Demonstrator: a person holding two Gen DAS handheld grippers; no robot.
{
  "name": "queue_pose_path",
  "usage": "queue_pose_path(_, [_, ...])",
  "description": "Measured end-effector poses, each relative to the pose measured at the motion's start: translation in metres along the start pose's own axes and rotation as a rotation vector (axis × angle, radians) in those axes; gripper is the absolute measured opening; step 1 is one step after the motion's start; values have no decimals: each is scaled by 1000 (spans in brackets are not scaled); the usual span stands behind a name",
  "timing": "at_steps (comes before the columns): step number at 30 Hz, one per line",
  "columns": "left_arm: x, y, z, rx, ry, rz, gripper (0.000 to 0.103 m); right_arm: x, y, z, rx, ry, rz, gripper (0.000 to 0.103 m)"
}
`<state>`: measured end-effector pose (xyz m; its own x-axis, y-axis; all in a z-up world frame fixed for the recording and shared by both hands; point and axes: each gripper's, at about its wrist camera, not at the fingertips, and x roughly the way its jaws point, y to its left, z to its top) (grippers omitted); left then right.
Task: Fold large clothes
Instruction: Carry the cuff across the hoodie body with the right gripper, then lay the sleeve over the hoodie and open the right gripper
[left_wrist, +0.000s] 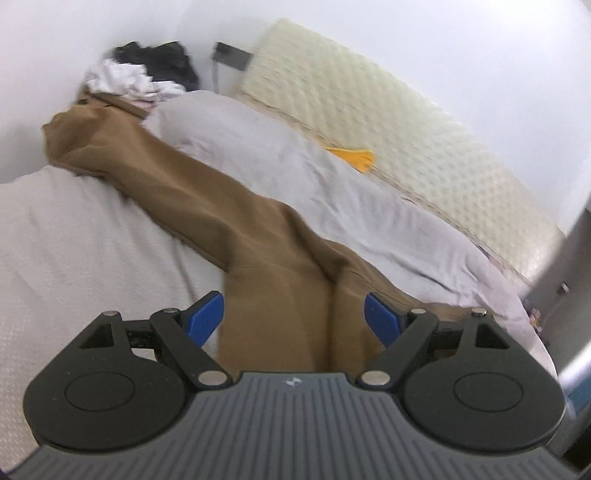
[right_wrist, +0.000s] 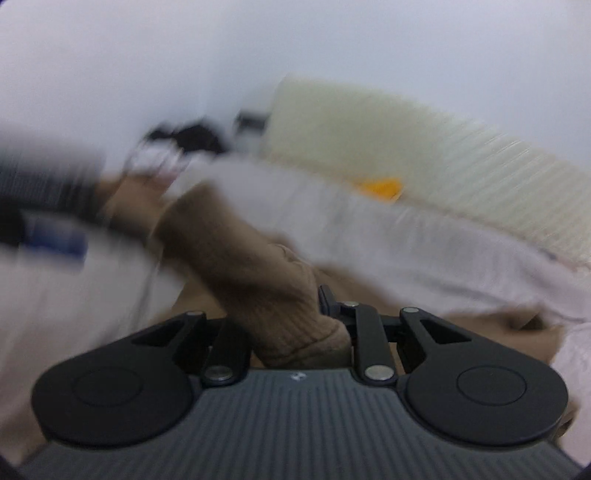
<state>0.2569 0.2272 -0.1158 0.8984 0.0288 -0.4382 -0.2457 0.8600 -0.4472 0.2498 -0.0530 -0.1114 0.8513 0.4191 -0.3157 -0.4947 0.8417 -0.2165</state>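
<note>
A long brown knitted garment (left_wrist: 207, 206) lies stretched across the bed, from the far left corner toward me. My left gripper (left_wrist: 293, 317) hovers over its near end with the blue pads (left_wrist: 207, 317) wide apart. The fabric runs under and between them, and the pads do not press on it. In the blurred right wrist view, my right gripper (right_wrist: 291, 306) is shut on a ribbed brown cuff or sleeve end (right_wrist: 258, 280) of the same garment. The cloth bunches over the fingers and hides the left one. The other gripper (right_wrist: 48, 221) shows as a dark blur at the left.
A crumpled grey duvet (left_wrist: 295, 162) lies along the garment's far side. A cream quilted pad (left_wrist: 406, 122) leans on the wall, with a yellow item (left_wrist: 356, 157) at its foot. Black and white clothes (left_wrist: 147, 74) are piled in the far corner. White sheet (left_wrist: 74, 258) covers the near left.
</note>
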Motion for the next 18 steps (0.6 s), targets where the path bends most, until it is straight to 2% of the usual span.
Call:
queue_pose_path(3, [7, 9, -1, -38, 29, -19, 87, 16, 18, -28, 13, 81, 19, 23])
queue_pose_path(6, [16, 8, -4, -27, 37, -6, 87, 20, 14, -31, 55, 111, 32, 23])
queue_pose_path(8, [21, 8, -4, -42, 41, -23, 87, 18, 3, -33, 66, 118, 51, 25])
queue_pose_path(10, [27, 7, -4, -50, 49, -43, 87, 13, -2, -26, 84, 136, 76, 38])
queue_pose_path(11, [29, 6, -5, -51, 54, -57, 87, 11, -5, -25, 112, 152, 110, 60])
queue_pose_path(12, [32, 4, -5, -51, 59, -68, 87, 10, 3, -18, 149, 168, 148, 76])
queue_pose_path(14, [34, 1, -5, -37, 59, -80, 87, -4, 10, -20, 183, 171, 221, 81])
queue_pose_path(18, [36, -5, -4, 4, 57, -75, 87, -34, 16, -27, 185, 169, 296, 81])
